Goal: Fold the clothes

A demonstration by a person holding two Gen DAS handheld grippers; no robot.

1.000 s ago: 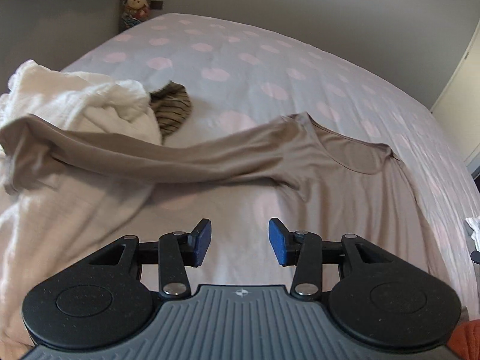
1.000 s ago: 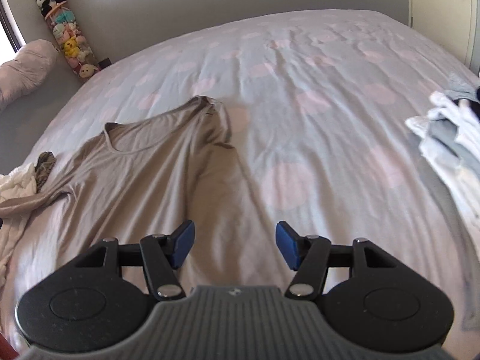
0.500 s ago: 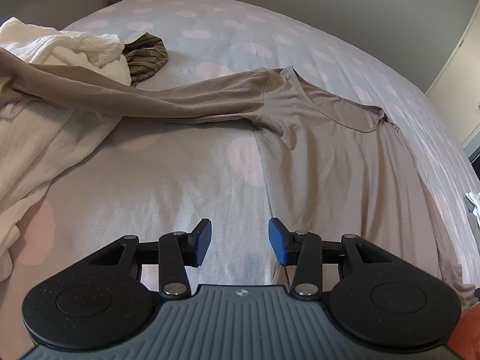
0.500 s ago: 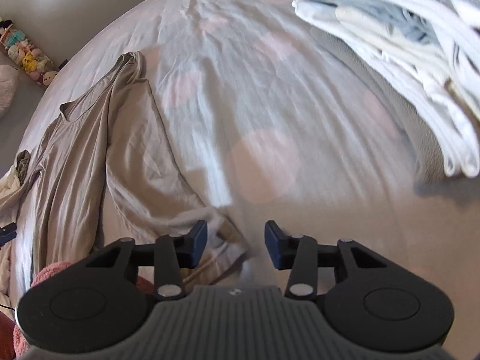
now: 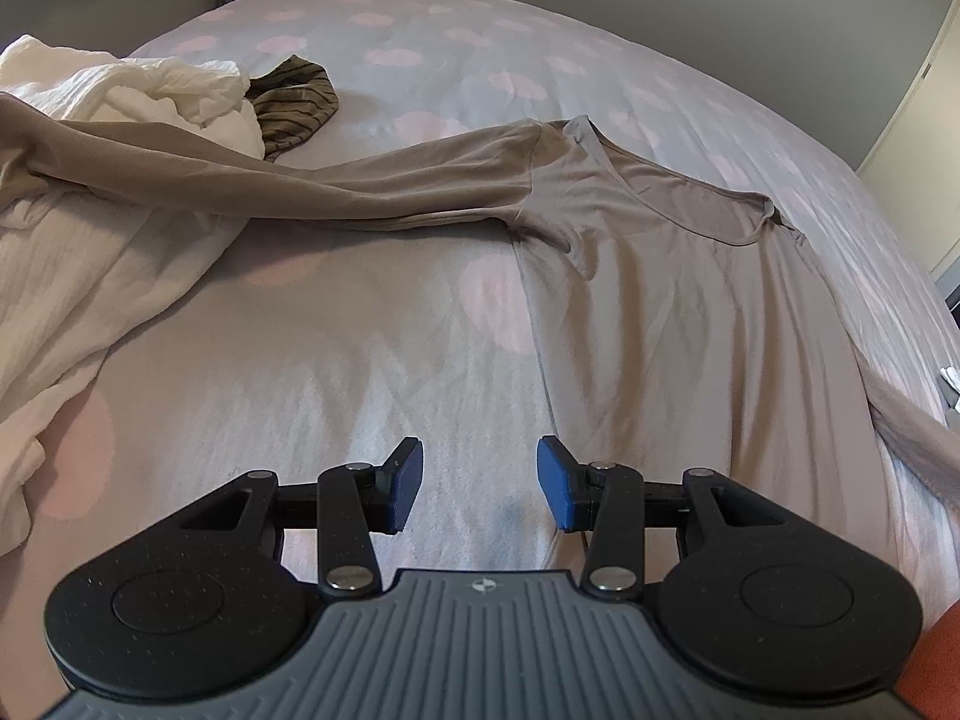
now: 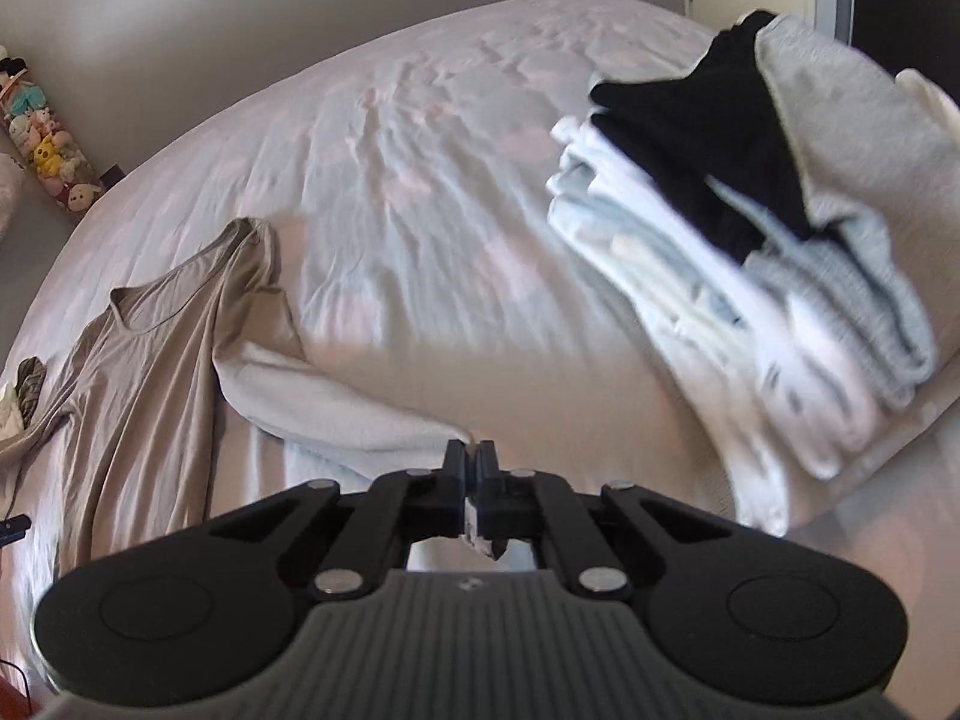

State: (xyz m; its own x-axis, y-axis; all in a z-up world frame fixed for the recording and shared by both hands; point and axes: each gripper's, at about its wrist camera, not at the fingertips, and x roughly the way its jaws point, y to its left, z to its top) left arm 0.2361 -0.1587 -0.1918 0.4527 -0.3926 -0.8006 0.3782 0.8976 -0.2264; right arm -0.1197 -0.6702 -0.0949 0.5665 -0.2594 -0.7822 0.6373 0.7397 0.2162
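A taupe long-sleeved shirt [image 5: 672, 312] lies face up on the bed, its neckline toward the far side. Its left sleeve [image 5: 288, 192] stretches left over a white garment. My left gripper [image 5: 477, 483] is open and empty, low over the sheet by the shirt's left side edge. In the right wrist view the shirt [image 6: 138, 372] lies at the left, and its right sleeve [image 6: 336, 414] runs to my right gripper [image 6: 471, 456], which is shut on the sleeve's cuff end.
A crumpled white garment [image 5: 102, 252] and a striped dark piece [image 5: 294, 102] lie at the left. A stack of folded clothes [image 6: 762, 252] sits at the right. Plush toys [image 6: 42, 144] stand by the wall. The bedsheet [image 5: 336, 384] is dotted pink.
My right gripper has shut on the end of the shirt's right sleeve and drawn it out to the right. My left gripper stays open and has barely shifted.
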